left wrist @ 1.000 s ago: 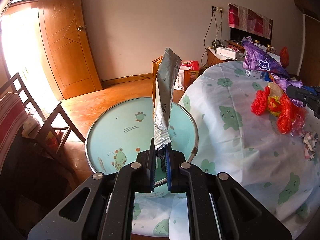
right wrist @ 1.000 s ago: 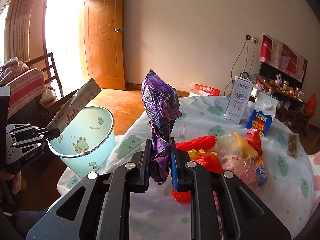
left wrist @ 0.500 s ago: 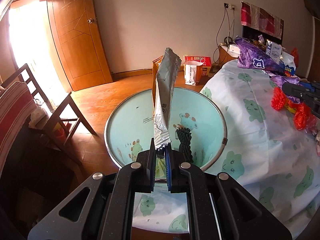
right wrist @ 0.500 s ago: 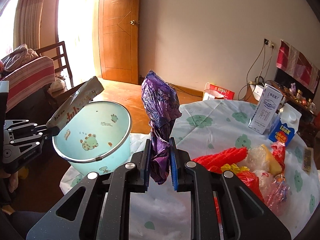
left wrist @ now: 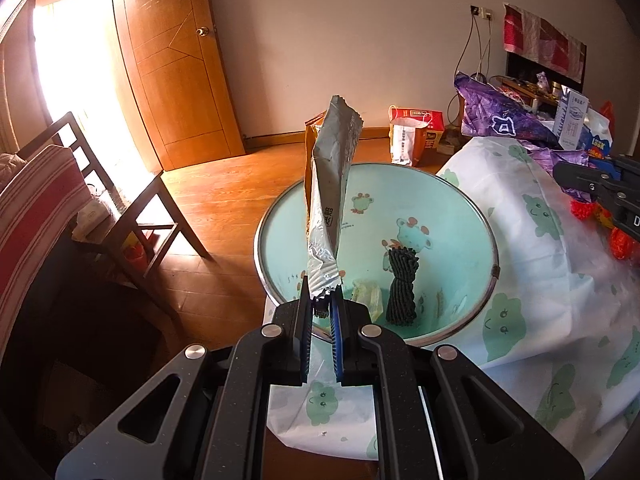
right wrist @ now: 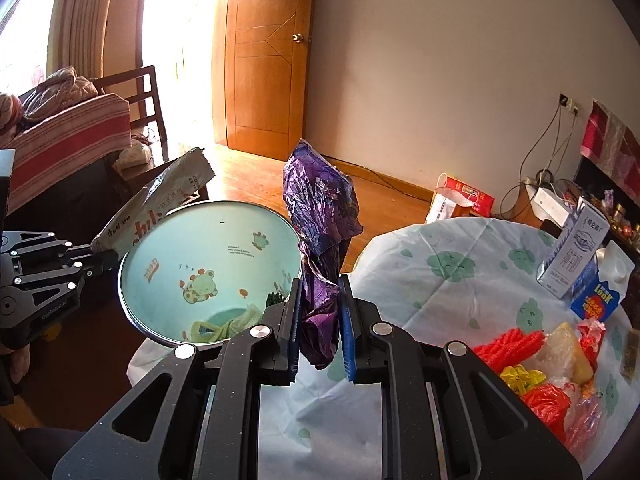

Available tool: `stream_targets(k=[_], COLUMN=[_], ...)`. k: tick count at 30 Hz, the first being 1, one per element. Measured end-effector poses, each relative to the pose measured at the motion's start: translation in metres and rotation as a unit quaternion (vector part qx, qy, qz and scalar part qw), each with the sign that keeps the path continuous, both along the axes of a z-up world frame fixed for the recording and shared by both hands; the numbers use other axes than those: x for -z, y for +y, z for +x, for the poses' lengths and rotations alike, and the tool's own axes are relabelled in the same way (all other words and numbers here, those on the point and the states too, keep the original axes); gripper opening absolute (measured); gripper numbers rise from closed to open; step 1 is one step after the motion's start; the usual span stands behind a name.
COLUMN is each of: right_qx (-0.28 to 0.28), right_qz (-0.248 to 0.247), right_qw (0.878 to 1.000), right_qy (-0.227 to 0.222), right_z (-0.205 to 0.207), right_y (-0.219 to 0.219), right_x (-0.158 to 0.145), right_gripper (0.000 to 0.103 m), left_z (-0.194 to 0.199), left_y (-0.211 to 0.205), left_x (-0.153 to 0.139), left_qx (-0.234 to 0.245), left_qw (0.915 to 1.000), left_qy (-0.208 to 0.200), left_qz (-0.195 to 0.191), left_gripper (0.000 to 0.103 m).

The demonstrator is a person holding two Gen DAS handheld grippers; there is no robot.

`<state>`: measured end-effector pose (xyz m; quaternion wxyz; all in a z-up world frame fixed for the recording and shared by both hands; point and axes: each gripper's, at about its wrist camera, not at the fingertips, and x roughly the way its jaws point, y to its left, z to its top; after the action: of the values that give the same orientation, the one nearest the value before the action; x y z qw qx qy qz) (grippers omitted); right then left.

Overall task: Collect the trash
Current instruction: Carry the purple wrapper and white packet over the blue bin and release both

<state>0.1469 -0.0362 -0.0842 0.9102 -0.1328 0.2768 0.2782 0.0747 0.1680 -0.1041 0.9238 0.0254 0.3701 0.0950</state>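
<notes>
Silver wrapper (left wrist: 330, 184) pinched upright in left tool (left wrist: 323, 312), over bin (left wrist: 474, 220)

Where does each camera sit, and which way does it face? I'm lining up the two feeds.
Left wrist: rides the left gripper, looking along its jaws, shut on a silver wrapper, down into the mint bin.
Right wrist: rides the right gripper, jaws shut on a purple bag, facing the bin and the cloth-covered table; the left gripper shows at left.
Shared: bin, wrapper, purple bag, table, door.

Doorway (left wrist: 76, 92) glare, perhaps overexposed; fisheye edges.
</notes>
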Motion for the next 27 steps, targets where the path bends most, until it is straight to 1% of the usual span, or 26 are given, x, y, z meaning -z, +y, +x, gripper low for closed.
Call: stream_targets(k=[11,27], right_qx=[-0.016,-0.038], right_qz=[-0.018,-0.032], right_qw=[1.0,0.999], right_qy=[0.006,0.008], right_z=[0.007,0.006], right_y=[0.02,0.037], right_x=[0.008,0.012], right_gripper=[0.018,0.018], left_z=[0.003,0.004], left_y=[0.016,0.019], left_x=[0.005,0.005], left_qx=[-0.017,-0.021], left_qw=[0.9998,0.9997], left_qy=[0.011,0.013], left_qz=[-0.002,-0.007], left_gripper=[0.008,0.008])
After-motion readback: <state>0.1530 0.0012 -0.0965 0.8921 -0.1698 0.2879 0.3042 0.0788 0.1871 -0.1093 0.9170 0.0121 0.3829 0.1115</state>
